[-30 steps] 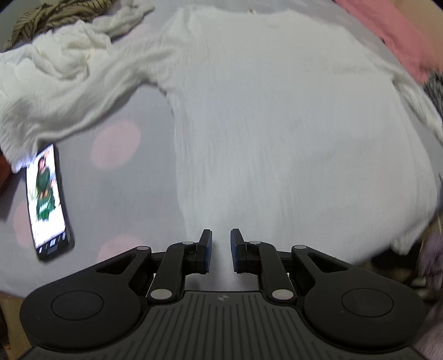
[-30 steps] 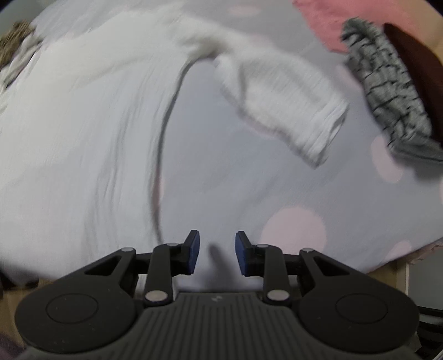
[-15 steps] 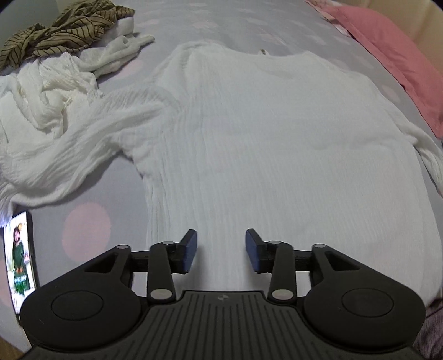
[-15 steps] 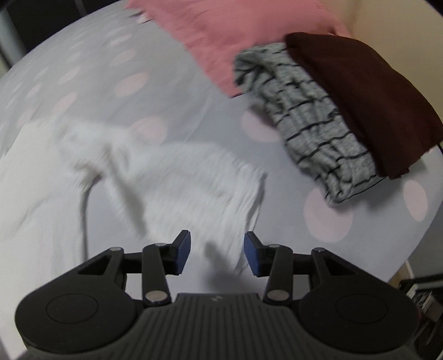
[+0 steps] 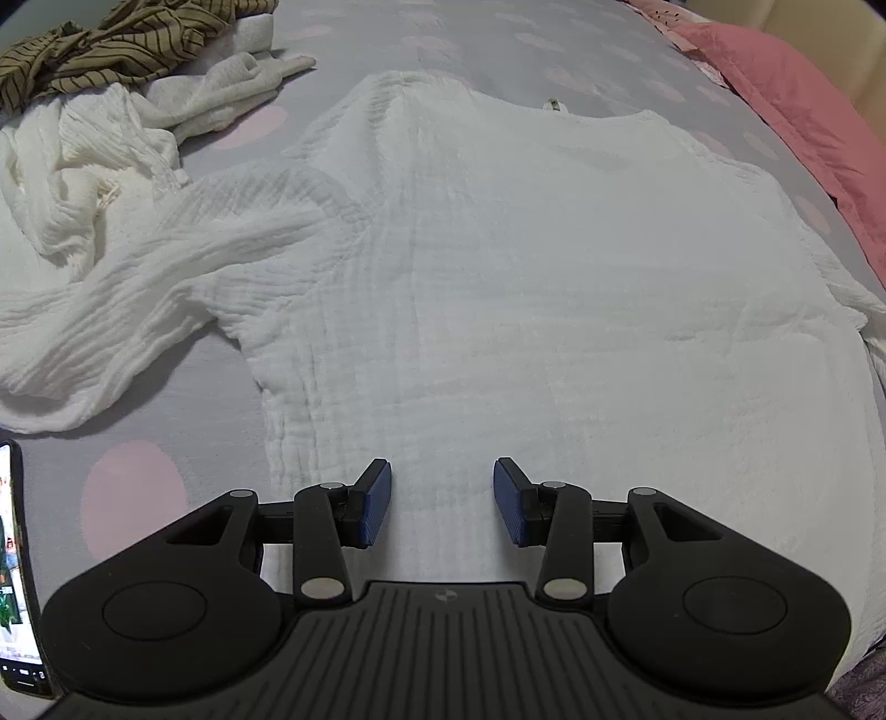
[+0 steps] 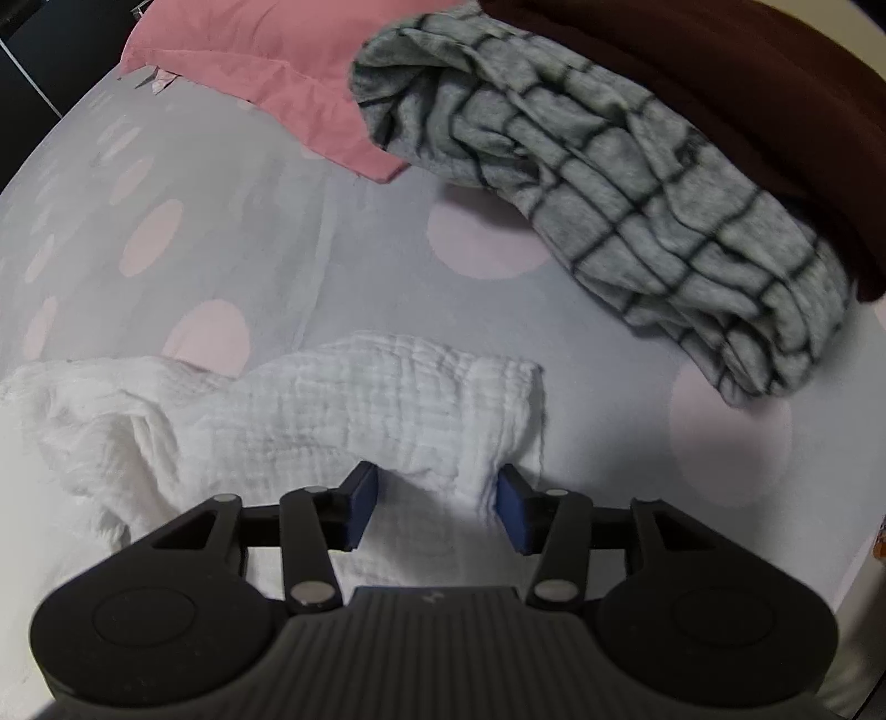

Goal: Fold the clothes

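Observation:
A white crinkled long-sleeved shirt [image 5: 526,288] lies spread flat on a grey sheet with pink dots [image 5: 133,498]. Its left sleeve [image 5: 138,310] trails off to the left. My left gripper [image 5: 442,501] hovers over the shirt's lower body near its left side seam, open, with only flat cloth beneath it. In the right wrist view the shirt's right sleeve [image 6: 376,399] lies rumpled. My right gripper [image 6: 437,504] is low over the cuff end, its jaws opening. A fold of the cuff sits between the fingers, beside the right pad [image 6: 512,512], unpinched.
A phone [image 5: 16,554] with a lit screen lies at the far left. A brown striped garment [image 5: 127,44] and a crumpled white one [image 5: 72,166] are at the back left. A pink pillow [image 6: 249,72], a grey checked garment [image 6: 609,194] and a dark brown one [image 6: 747,83] lie beyond the sleeve.
Both grippers' jaws have widened. The left one slid further onto the shirt, so the phone shifted to the frame's edge. The right one swung from the shirt's side to the sleeve cuff.

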The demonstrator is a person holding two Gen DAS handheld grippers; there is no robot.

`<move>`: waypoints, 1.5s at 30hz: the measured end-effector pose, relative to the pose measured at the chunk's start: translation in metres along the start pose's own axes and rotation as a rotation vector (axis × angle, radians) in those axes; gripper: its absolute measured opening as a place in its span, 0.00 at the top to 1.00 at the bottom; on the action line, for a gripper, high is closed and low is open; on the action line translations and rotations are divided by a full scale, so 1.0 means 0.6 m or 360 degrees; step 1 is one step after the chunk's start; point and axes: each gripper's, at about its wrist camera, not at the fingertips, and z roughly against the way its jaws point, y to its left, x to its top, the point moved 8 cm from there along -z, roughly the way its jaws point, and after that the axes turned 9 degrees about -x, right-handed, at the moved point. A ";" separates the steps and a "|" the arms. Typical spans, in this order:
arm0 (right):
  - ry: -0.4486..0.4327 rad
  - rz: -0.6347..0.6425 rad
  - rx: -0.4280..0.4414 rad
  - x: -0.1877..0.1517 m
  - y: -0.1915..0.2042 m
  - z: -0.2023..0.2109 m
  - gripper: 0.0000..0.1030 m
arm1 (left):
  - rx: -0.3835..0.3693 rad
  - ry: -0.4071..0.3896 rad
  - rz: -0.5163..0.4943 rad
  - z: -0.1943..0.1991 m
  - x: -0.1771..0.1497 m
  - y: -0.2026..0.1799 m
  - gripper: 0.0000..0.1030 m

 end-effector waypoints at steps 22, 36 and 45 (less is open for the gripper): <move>-0.0517 0.0387 0.0266 0.028 0.220 0.229 0.92 | -0.0030 -0.0046 0.0093 0.007 0.002 0.000 0.62; -0.0306 0.0914 0.0629 -0.123 0.492 0.253 0.91 | -0.0012 -0.0048 0.0079 0.007 0.016 -0.012 0.62; -0.0198 0.1058 0.0652 -0.194 0.552 0.203 0.68 | -0.0002 -0.0049 0.0075 0.004 0.016 -0.013 0.62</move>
